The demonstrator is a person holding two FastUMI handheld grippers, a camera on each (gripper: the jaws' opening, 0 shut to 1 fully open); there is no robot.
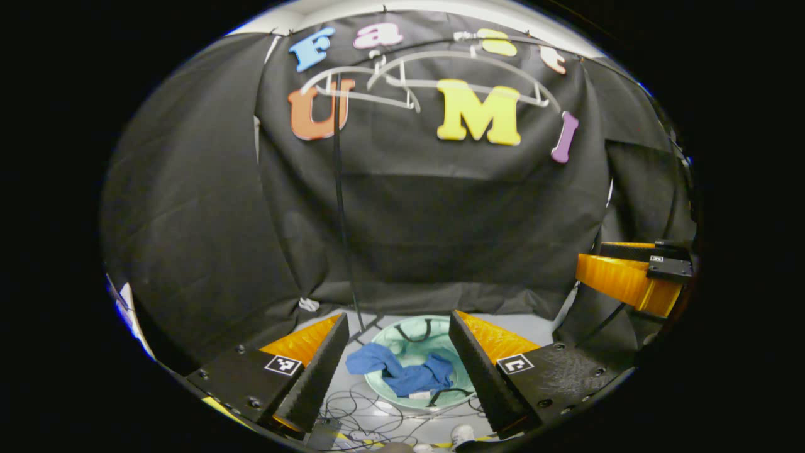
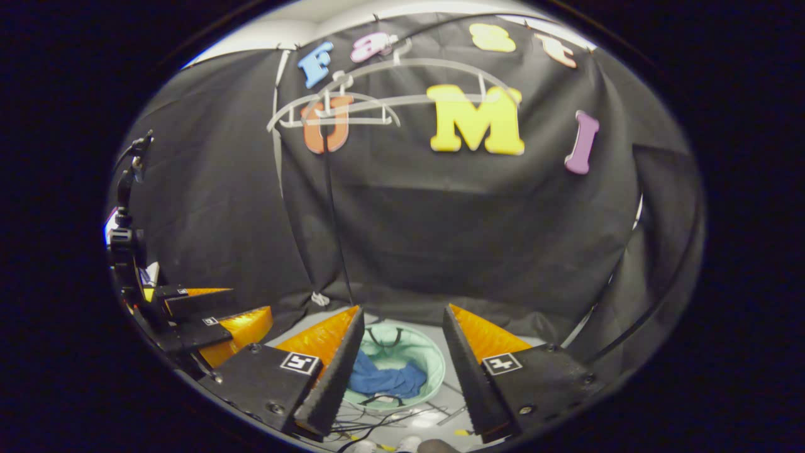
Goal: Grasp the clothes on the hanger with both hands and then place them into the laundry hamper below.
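Clothes (image 1: 402, 372) in hamper (image 1: 409, 336), below open left claw (image 1: 399, 371).

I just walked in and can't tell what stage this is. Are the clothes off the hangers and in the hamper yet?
It looks nearly finished. The hangers up on the wall hang bare, and a blue garment lies in the green hamper on the floor, part draped over its rim. The left gripper and right gripper are both open, holding nothing. All that may be left is tucking the draped part in.
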